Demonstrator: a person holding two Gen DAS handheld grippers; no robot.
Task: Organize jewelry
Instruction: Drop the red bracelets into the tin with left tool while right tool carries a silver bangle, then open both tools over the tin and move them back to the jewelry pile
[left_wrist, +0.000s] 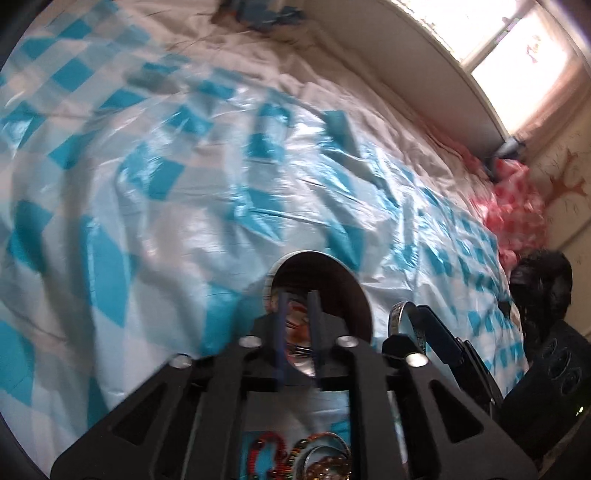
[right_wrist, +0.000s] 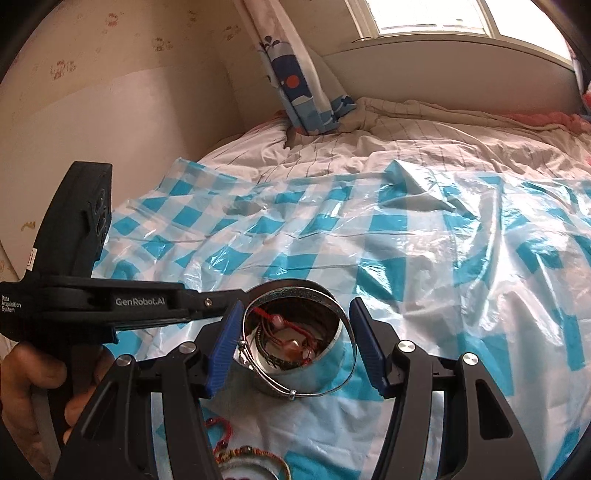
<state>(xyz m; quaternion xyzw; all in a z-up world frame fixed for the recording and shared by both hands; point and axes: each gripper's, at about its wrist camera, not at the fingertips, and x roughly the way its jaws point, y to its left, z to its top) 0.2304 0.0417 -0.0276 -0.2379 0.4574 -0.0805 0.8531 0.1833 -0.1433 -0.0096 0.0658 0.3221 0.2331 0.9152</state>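
Progress: your round tin (right_wrist: 295, 354) holds some bracelets | left gripper (left_wrist: 298, 325) clenched on tin wall | right gripper (right_wrist: 295, 345) spread wide, silver bangle (right_wrist: 314, 373) between its fingers | beaded bracelets (right_wrist: 247, 458) left on checked sheet (right_wrist: 443, 258)

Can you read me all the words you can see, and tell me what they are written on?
"GenRobot.AI": on the side of the left gripper, in the right wrist view.
"Data Acquisition System": small print at that gripper's rear end.
The silver bangle around the metal tin has engraving too small to read.
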